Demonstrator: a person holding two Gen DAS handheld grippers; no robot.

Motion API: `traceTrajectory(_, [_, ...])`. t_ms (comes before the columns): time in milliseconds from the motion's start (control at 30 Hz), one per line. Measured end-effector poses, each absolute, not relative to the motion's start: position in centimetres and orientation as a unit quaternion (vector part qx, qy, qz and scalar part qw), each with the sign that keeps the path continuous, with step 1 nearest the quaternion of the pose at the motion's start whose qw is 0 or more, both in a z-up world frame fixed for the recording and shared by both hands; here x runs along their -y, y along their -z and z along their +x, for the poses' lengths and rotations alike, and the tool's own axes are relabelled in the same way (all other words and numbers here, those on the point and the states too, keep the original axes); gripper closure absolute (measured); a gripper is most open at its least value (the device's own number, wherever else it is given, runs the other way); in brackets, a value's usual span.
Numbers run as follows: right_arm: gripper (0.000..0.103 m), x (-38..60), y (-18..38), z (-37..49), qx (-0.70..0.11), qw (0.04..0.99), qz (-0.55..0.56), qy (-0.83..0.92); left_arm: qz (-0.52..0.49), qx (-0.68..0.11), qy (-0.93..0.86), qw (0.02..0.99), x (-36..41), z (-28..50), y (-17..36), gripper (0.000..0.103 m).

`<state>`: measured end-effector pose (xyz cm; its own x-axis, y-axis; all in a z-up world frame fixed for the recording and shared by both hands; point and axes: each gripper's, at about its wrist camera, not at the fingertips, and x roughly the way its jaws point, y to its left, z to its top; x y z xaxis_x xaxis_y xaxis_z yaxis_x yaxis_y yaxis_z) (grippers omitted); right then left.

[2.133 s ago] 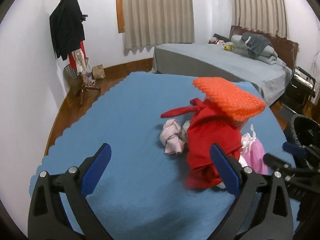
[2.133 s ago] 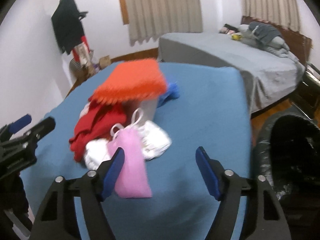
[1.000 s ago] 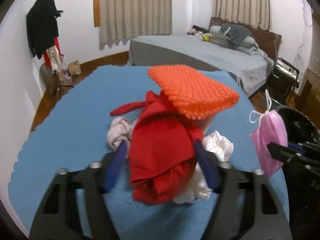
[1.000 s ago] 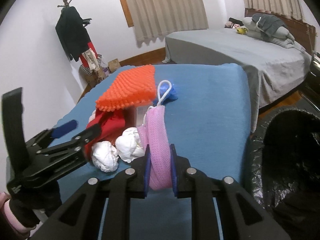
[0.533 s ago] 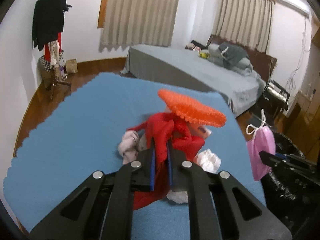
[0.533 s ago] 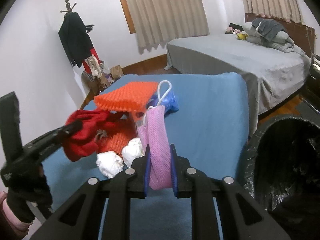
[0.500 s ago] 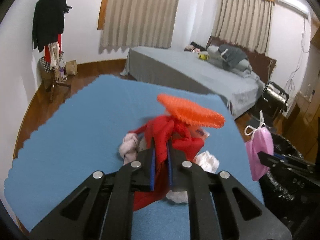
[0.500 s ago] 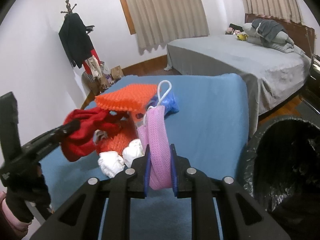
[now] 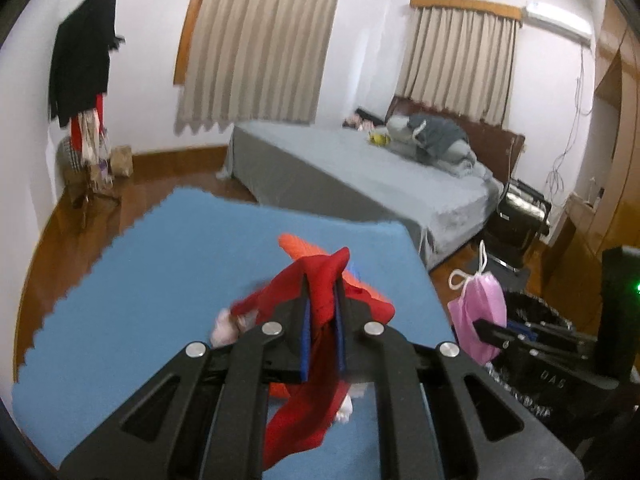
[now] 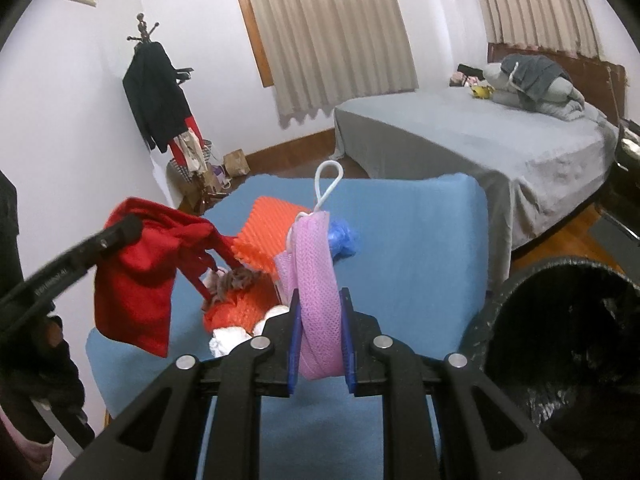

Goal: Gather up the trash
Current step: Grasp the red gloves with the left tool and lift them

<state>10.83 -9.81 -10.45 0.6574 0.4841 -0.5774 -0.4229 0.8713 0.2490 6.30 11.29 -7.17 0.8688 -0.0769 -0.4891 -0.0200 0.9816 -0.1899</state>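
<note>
My left gripper (image 9: 320,300) is shut on a red cloth (image 9: 316,360) and holds it lifted above the blue table (image 9: 160,264); the cloth also hangs at the left of the right wrist view (image 10: 140,272). My right gripper (image 10: 320,320) is shut on a pink mesh mask (image 10: 316,280) with white ear loops, held above the table's right edge, next to the black-lined trash bin (image 10: 568,344). The mask also shows in the left wrist view (image 9: 478,312). Orange mesh foam (image 10: 268,240), white tissue wads (image 10: 228,338), a blue crumpled piece (image 10: 342,240) and a pinkish rag (image 10: 236,280) lie on the table.
A grey bed (image 10: 480,140) with folded bedding stands behind the table. A coat rack (image 10: 156,92) with dark clothes stands at the left wall, bags at its foot. A black chair (image 9: 520,216) sits by the bed.
My left gripper closed on the red cloth and lifted it off the pile, exposing the orange foam and rag. My right gripper closed on the pink mask and raised it toward the bin side.
</note>
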Motion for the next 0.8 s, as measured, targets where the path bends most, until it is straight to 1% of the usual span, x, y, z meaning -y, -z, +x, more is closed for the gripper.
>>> traceTrajectory(100, [0.086,9.8,11.3,11.0,-0.343,0.905,0.041,-0.247,-0.089,-0.295,0.019,0.951,-10.8,6.8,9.8,0.094])
traceTrajectory(167, [0.086,9.7,11.8,10.9,-0.351,0.903,0.039,-0.244,-0.089,-0.314,0.021,0.945,-10.7,6.8,11.0,0.092])
traceTrajectory(267, [0.086,9.7,12.4,11.2,-0.363,0.9,0.041,-0.239,-0.087,-0.335,0.018,0.938,-10.5,6.8,12.4,0.079])
traceTrajectory(333, [0.086,9.7,12.7,11.2,-0.367,0.899,0.04,-0.237,-0.084,-0.336,0.014,0.938,-10.8,7.0,12.6,0.064])
traceTrajectory(433, [0.086,9.5,12.7,11.3,-0.368,0.899,0.036,-0.236,-0.079,-0.335,0.005,0.939,-11.6,7.2,12.8,0.054])
traceTrajectory(500, [0.086,9.4,12.8,11.3,-0.368,0.899,0.034,-0.236,-0.072,-0.33,0.0,0.941,-11.6,7.6,12.8,0.052])
traceTrajectory(667, [0.086,9.2,13.2,11.5,-0.373,0.897,0.032,-0.234,-0.062,-0.335,-0.002,0.94,-11.5,9.2,13.4,0.052])
traceTrajectory(767, [0.086,9.2,13.2,11.5,-0.375,0.897,0.031,-0.234,-0.053,-0.339,0.0,0.939,-11.2,10.3,13.8,0.054])
traceTrajectory(800, [0.086,9.1,13.1,11.6,-0.374,0.897,0.031,-0.233,-0.053,-0.343,0.002,0.938,-11.3,10.5,14.0,0.058])
